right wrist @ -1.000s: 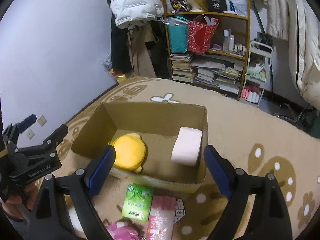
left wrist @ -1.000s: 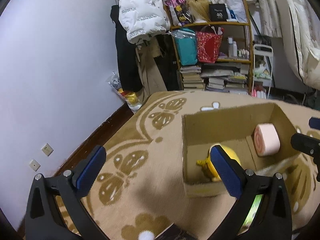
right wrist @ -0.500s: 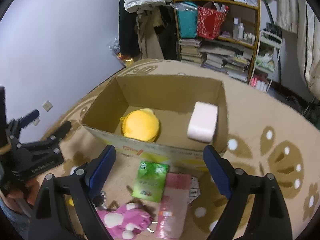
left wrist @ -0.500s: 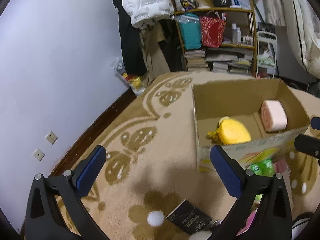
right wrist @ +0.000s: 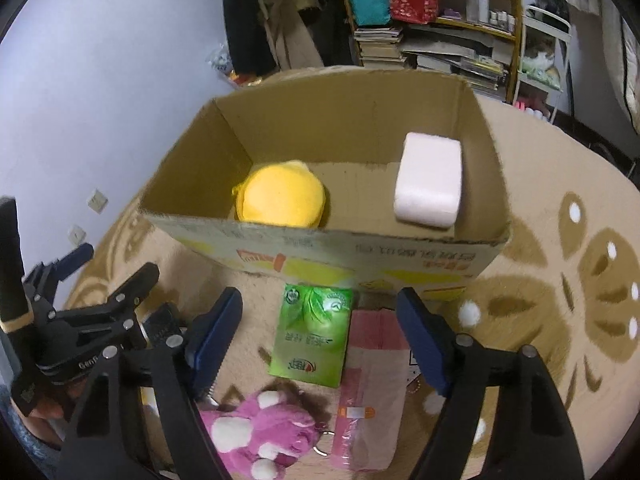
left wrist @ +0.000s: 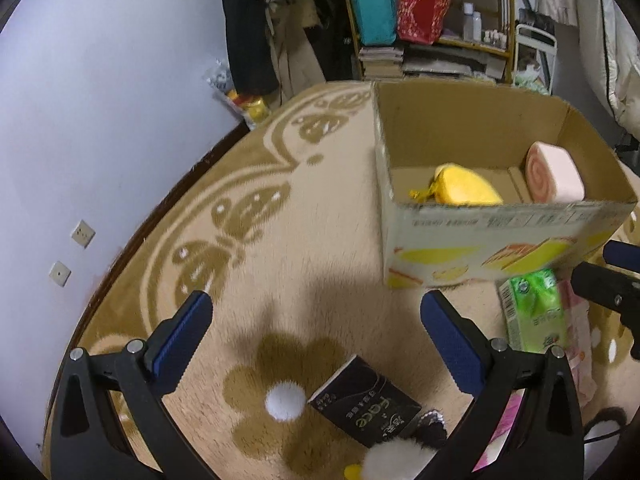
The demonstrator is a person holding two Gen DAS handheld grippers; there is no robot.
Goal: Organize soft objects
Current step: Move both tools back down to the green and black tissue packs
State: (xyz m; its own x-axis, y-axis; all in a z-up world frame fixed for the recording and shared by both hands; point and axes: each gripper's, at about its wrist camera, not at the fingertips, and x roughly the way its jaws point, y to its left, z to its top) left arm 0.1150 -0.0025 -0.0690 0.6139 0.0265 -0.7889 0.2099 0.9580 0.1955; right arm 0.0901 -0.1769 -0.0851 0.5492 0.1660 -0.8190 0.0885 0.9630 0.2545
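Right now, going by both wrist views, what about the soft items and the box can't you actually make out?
- Yellow plush: its lower part is hidden by the cardboard box front wall in both views.
- Pink plush toy: partly behind the right gripper finger, cut off at the frame's bottom.
- Box print: blurred, unreadable.
- White fluffy item: left view, cut off by the bottom edge.

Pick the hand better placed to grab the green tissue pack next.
Right, probably. The green tissue pack lies framed between the right tongs' open jaws, which have just been closing. The left tongs frame bare rug and a black pack.
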